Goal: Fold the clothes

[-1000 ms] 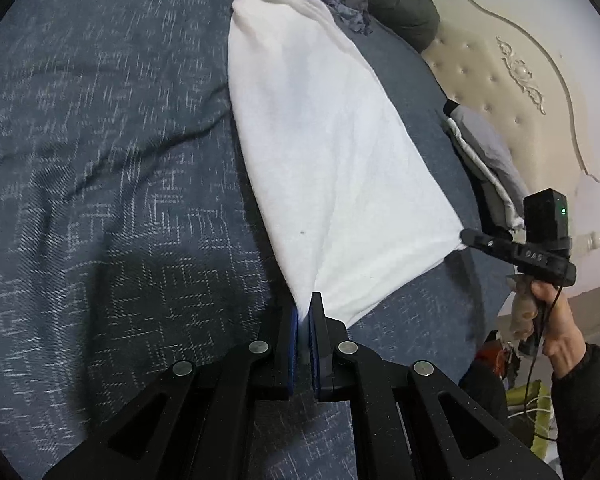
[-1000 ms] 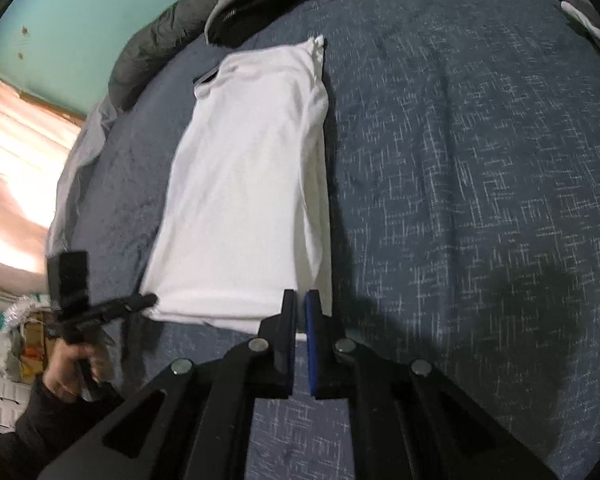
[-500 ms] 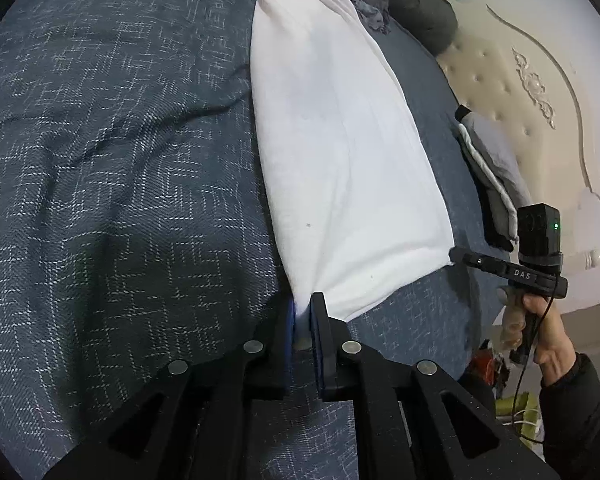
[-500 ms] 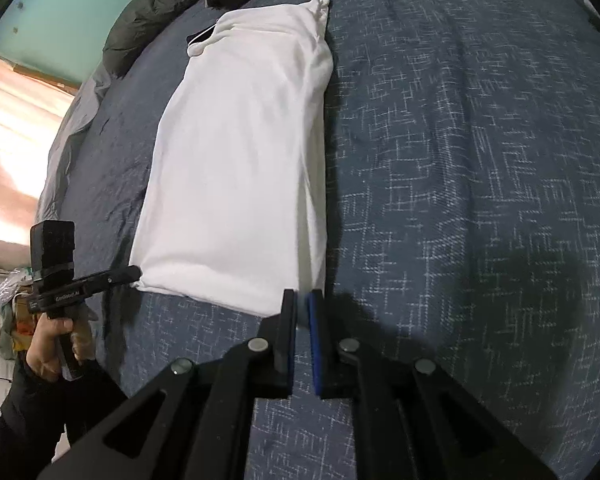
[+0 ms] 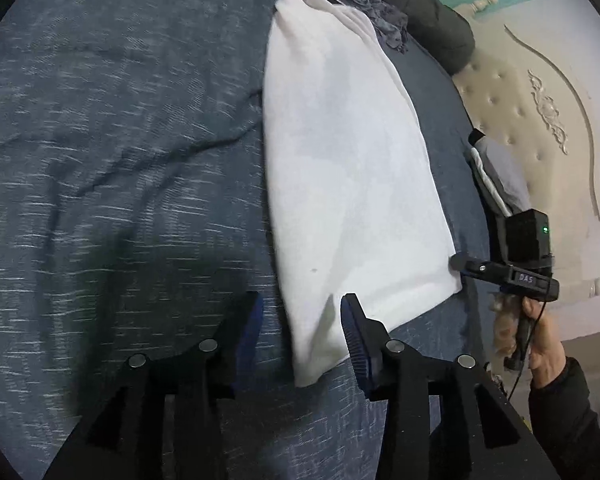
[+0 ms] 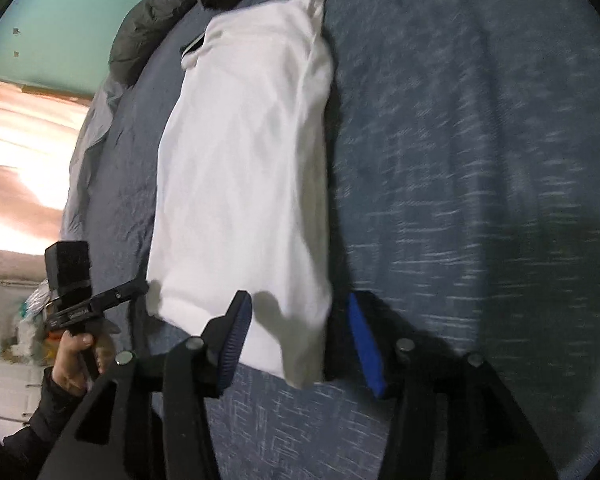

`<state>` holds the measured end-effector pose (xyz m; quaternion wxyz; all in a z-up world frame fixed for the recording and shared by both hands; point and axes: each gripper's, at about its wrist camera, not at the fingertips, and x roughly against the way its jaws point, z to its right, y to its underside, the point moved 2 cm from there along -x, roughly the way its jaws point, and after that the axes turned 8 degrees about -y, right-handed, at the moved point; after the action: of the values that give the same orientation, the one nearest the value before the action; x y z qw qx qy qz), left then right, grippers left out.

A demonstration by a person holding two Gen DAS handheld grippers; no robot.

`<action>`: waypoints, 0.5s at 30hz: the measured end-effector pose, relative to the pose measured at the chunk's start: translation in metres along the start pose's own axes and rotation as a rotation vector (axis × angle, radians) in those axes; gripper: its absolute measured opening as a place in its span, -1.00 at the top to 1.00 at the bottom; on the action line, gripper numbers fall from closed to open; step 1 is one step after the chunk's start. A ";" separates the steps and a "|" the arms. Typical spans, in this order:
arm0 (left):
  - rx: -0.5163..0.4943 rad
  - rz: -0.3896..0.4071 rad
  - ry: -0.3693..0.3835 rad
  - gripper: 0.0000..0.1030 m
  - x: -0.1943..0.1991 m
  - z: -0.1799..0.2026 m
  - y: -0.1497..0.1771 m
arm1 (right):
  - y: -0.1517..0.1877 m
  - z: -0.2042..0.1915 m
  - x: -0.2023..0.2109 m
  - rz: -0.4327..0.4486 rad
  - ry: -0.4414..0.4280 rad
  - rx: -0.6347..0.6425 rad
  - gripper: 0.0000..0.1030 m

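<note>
A white garment (image 5: 348,168) lies folded into a long strip on the dark blue bedspread (image 5: 120,140). Its near left corner lies loose between the spread fingers of my left gripper (image 5: 300,308), whose jaws are opening; the pads do not press on it. In the right wrist view the same white garment (image 6: 244,168) has its near right corner drooping between the fingers of my right gripper (image 6: 296,308), whose jaws are also opening and stand apart from the cloth. Each view shows the other gripper at the strip's opposite near corner, held by a hand (image 5: 540,344).
A dark jacket (image 5: 432,12) and a crumpled grey-blue cloth (image 5: 384,20) lie beyond the garment's far end. Folded clothes (image 5: 496,176) sit by the cream tufted headboard (image 5: 540,92). The bed's edge and a bright wooden floor (image 6: 20,160) lie to the left in the right wrist view.
Both grippers were shut on the garment's near corners; now both have spread their fingers and the corners have dropped loose onto the bedspread. The right gripper has come lower.
</note>
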<state>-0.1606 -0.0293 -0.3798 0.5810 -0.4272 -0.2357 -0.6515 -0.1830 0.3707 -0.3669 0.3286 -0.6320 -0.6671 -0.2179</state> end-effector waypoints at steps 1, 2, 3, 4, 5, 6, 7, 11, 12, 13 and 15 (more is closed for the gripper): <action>0.004 -0.003 -0.002 0.15 -0.003 0.000 0.000 | 0.000 0.000 -0.001 0.000 -0.002 0.000 -0.03; 0.010 -0.005 -0.002 0.15 -0.005 0.000 0.001 | 0.001 0.001 -0.001 0.003 -0.006 -0.006 -0.03; 0.020 -0.002 0.002 0.15 -0.007 0.000 0.003 | 0.001 0.002 -0.001 0.006 -0.011 -0.014 -0.03; 0.030 0.001 0.005 0.15 -0.009 -0.001 0.004 | 0.002 0.004 -0.001 0.009 -0.014 -0.020 -0.03; 0.038 0.005 0.008 0.15 -0.010 -0.001 0.005 | 0.003 0.001 -0.003 0.013 -0.014 -0.025 -0.03; 0.047 0.011 0.010 0.15 -0.010 -0.001 0.006 | 0.005 0.000 -0.002 0.016 -0.007 -0.021 -0.03; 0.055 0.016 0.012 0.15 -0.010 -0.001 0.007 | 0.007 -0.002 -0.002 0.017 0.004 -0.012 -0.03; 0.071 0.030 0.015 0.18 -0.012 0.003 0.012 | 0.019 -0.012 -0.006 -0.001 0.027 0.015 -0.03; 0.072 0.032 0.017 0.18 -0.012 0.005 0.013 | 0.021 -0.015 -0.010 -0.004 0.031 0.023 -0.03; 0.068 0.026 0.021 0.19 -0.014 0.008 0.015 | 0.024 -0.016 -0.011 -0.003 0.032 0.024 -0.03; 0.063 0.016 0.026 0.22 -0.017 0.013 0.017 | 0.027 -0.015 -0.012 0.009 0.028 0.007 -0.03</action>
<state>-0.1413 -0.0125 -0.3905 0.6022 -0.4020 -0.2453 -0.6446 -0.1542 0.3544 -0.3679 0.3413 -0.6308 -0.6602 -0.2230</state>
